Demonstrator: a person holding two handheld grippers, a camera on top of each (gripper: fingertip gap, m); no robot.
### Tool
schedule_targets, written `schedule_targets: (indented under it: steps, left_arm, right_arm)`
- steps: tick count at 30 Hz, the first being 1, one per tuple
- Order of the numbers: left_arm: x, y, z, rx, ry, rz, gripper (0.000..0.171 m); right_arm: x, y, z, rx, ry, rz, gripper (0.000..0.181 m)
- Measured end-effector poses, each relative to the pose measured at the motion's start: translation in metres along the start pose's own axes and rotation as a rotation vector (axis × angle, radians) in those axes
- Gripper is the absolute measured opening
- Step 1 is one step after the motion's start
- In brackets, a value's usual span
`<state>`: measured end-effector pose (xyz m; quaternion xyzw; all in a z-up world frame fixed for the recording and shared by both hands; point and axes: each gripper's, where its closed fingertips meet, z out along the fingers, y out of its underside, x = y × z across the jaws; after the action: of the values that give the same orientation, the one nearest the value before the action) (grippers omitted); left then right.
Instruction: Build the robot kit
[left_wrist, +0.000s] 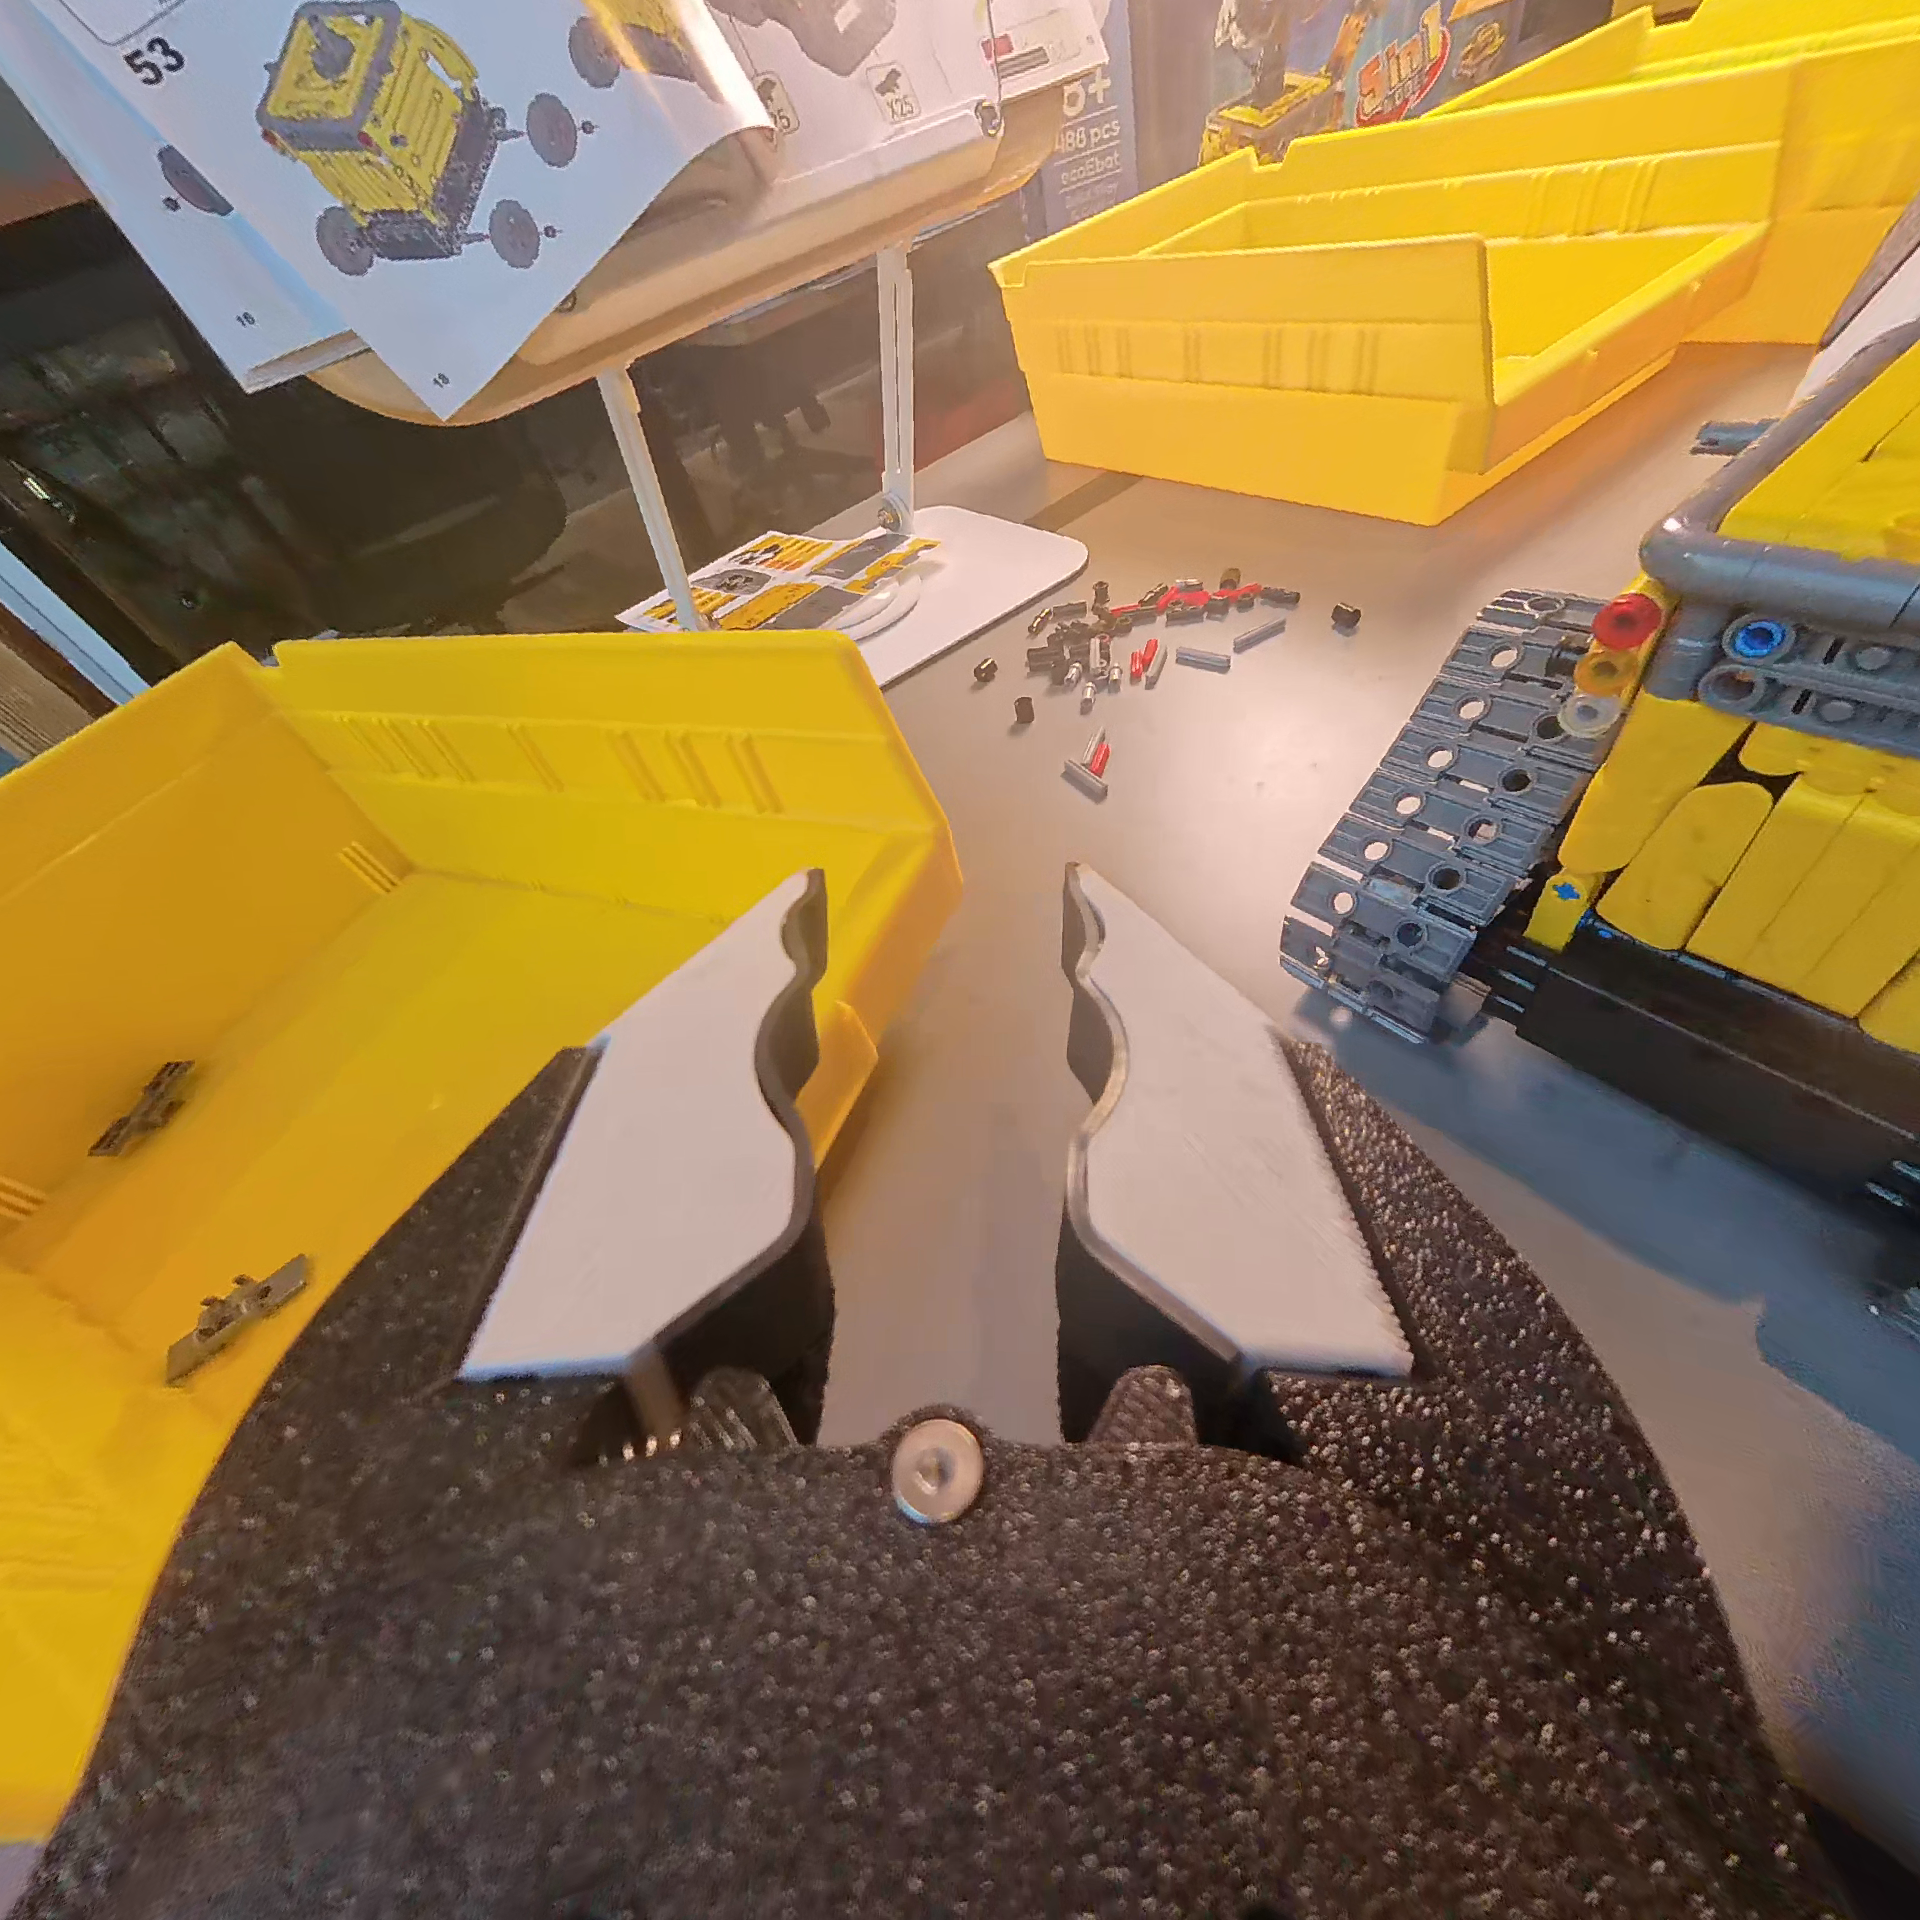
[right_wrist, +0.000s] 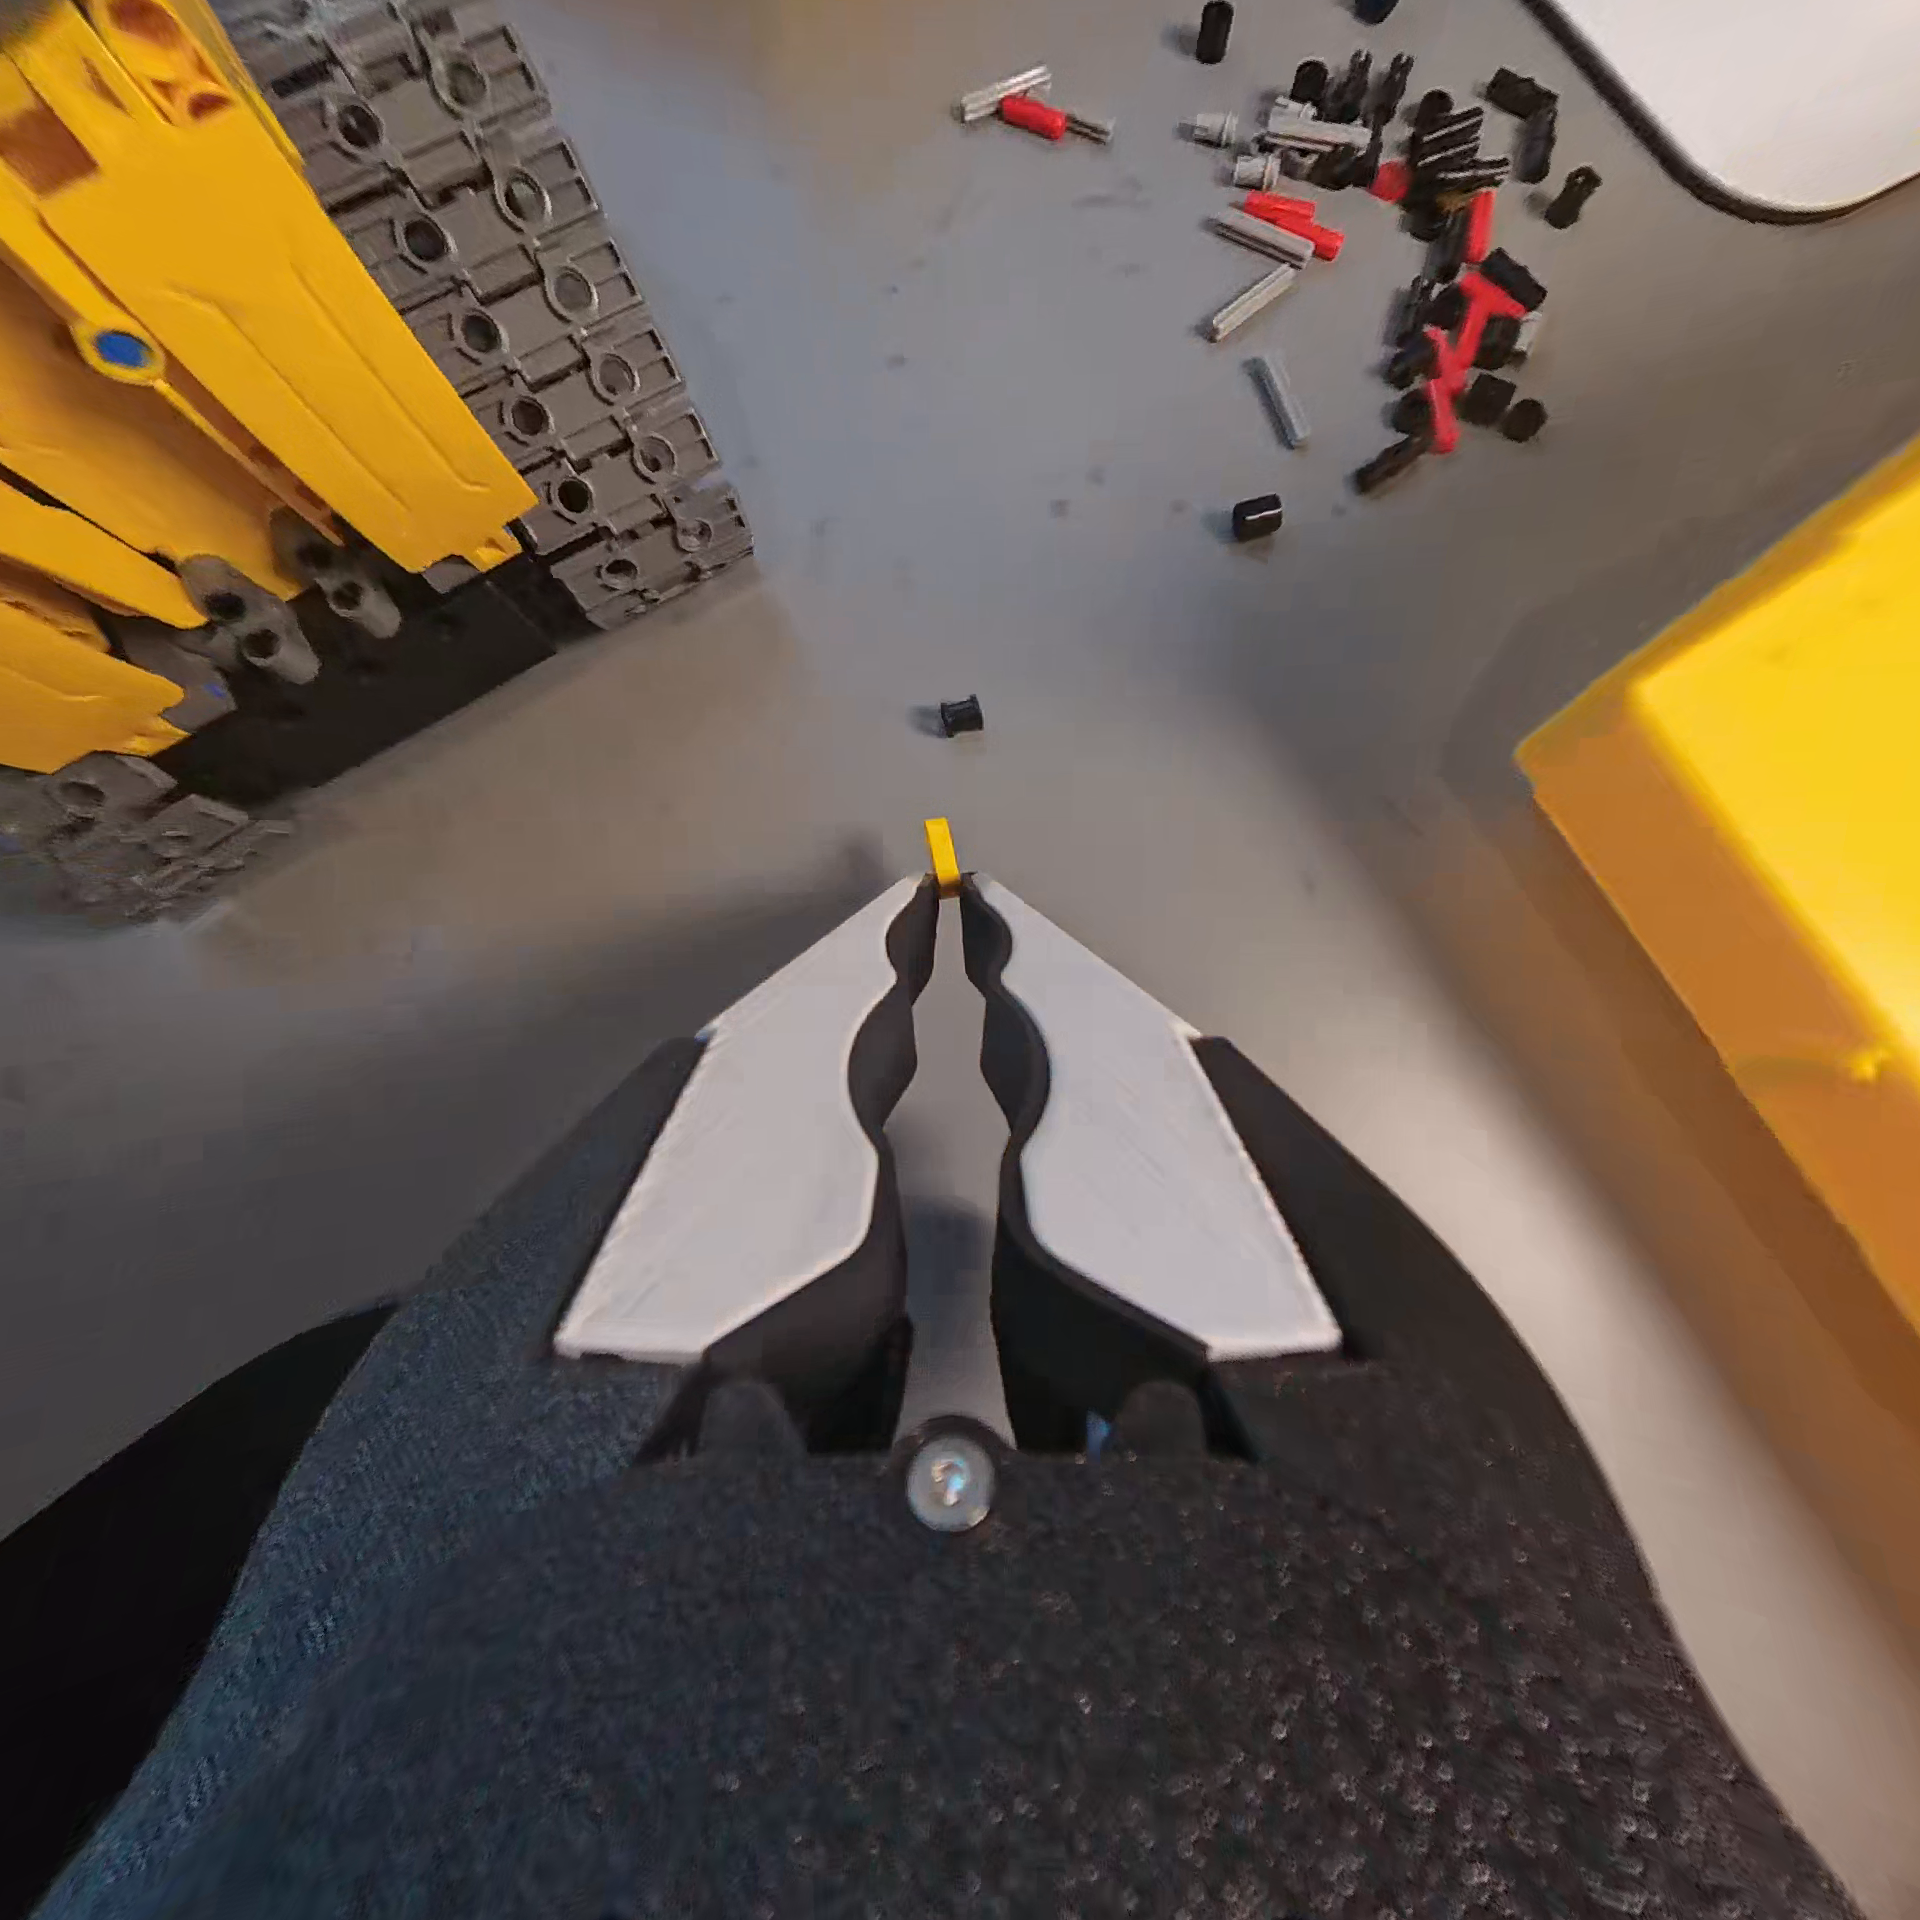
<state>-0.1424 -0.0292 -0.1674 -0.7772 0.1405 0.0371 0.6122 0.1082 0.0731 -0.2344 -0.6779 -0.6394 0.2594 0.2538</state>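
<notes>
My left gripper (left_wrist: 945, 894) is open and empty, above the grey table beside a yellow bin (left_wrist: 436, 883) that holds two grey brick pieces (left_wrist: 145, 1107). A yellow and grey tracked brick vehicle (left_wrist: 1621, 790) stands to its right. My right gripper (right_wrist: 948, 883) is shut on a small yellow brick piece (right_wrist: 941, 852) pinched at its fingertips, above the table. A small black connector (right_wrist: 961, 715) lies just beyond it. The tracked vehicle (right_wrist: 312, 395) is at the upper left of the right wrist view.
Loose black, red and grey pins (left_wrist: 1132, 644) lie scattered on the table (right_wrist: 1039, 520), also shown in the right wrist view (right_wrist: 1434, 239). A white stand (left_wrist: 977, 582) holds instruction sheets (left_wrist: 395, 177). More yellow bins (left_wrist: 1351, 343) sit behind; one bin corner (right_wrist: 1766, 810) is at right. There is about 30 cm between the tips of the two grippers. Between my right fingertips and the small black connector (right_wrist: 961, 715) there is roughly 4 cm.
</notes>
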Motion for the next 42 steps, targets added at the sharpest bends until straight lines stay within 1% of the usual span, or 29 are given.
schedule_targets:
  steps: [4, 6, 8, 9, 11, 13, 14, 15, 16, 17, 18, 19, 20, 22, 24, 27, 29, 32, 35, 38, 42]
  left_arm:
    - [-0.001, -0.002, -0.002, 0.01, 0.01, -0.026, 0.046]
    - [-0.001, -0.005, -0.004, 0.024, 0.011, -0.036, 0.046]
    - [-0.002, -0.008, -0.006, 0.038, 0.015, -0.049, 0.046]
    - [-0.002, -0.009, -0.006, 0.042, 0.02, -0.057, 0.047]
    - [-0.001, -0.01, -0.007, 0.05, 0.03, -0.068, 0.047]
    - [0.001, -0.011, -0.007, 0.055, 0.05, -0.078, 0.049]
    - [0.003, -0.011, -0.007, 0.058, 0.062, -0.078, 0.051]
    - [0.005, -0.013, -0.007, 0.065, 0.077, -0.078, 0.053]
    - [0.008, -0.016, -0.008, 0.079, 0.093, -0.079, 0.054]
    - [0.011, -0.019, -0.009, 0.099, 0.113, -0.082, 0.055]
    - [0.014, -0.023, -0.01, 0.118, 0.129, -0.085, 0.056]
    - [0.015, -0.026, -0.012, 0.134, 0.138, -0.089, 0.058]
    - [0.017, -0.029, -0.013, 0.148, 0.147, -0.095, 0.059]
    - [0.018, -0.035, -0.017, 0.175, 0.156, -0.111, 0.059]
    - [0.019, -0.04, -0.02, 0.188, 0.153, -0.12, 0.06]
    - [0.025, -0.043, -0.028, 0.177, 0.159, -0.134, 0.063]
    - [0.033, -0.043, -0.033, 0.162, 0.172, -0.151, 0.065]
    - [0.044, -0.038, -0.041, 0.14, 0.173, -0.164, 0.065]
    - [0.05, -0.033, -0.045, 0.126, 0.161, -0.178, 0.065]
    - [0.048, -0.034, -0.048, 0.137, 0.138, -0.177, 0.064]
    - [0.045, -0.032, -0.045, 0.128, 0.153, -0.217, 0.065]
  right_arm:
    - [0.001, 0.006, 0.012, -0.062, 0.033, -0.045, 0.006]
    - [0.001, 0.006, 0.01, -0.05, 0.035, -0.038, 0.009]
    - [0.004, 0.001, -0.001, -0.011, 0.052, -0.032, 0.012]
    - [0.007, -0.008, -0.015, 0.035, 0.072, -0.036, 0.013]
    - [0.028, -0.032, -0.063, 0.164, 0.169, -0.039, 0.015]
    - [0.069, -0.05, -0.13, 0.3, 0.322, 0.009, 0.016]
    - [0.096, -0.053, -0.165, 0.354, 0.407, 0.056, 0.017]
    - [0.124, -0.048, -0.196, 0.382, 0.487, 0.107, 0.019]
    - [0.156, -0.038, -0.223, 0.384, 0.573, 0.149, 0.021]
    - [0.189, -0.022, -0.243, 0.362, 0.657, 0.184, 0.021]
    - [0.222, -0.002, -0.255, 0.318, 0.719, 0.225, 0.021]
    - [0.25, 0.02, -0.258, 0.267, 0.744, 0.278, 0.021]
    - [0.273, 0.04, -0.253, 0.224, 0.738, 0.339, 0.021]
    - [0.309, 0.071, -0.235, 0.169, 0.708, 0.415, 0.016]
    - [0.334, 0.098, -0.209, 0.092, 0.681, 0.462, 0.013]
    - [0.357, 0.128, -0.178, -0.007, 0.652, 0.503, 0.01]
    - [0.365, 0.143, -0.164, -0.064, 0.626, 0.522, 0.01]
    - [0.369, 0.148, -0.154, -0.083, 0.576, 0.55, 0.009]
    - [0.366, 0.155, -0.15, -0.13, 0.543, 0.569, 0.006]
    - [0.363, 0.155, -0.148, -0.14, 0.525, 0.589, 0.005]
    - [0.358, 0.156, -0.149, -0.149, 0.521, 0.602, 0.006]
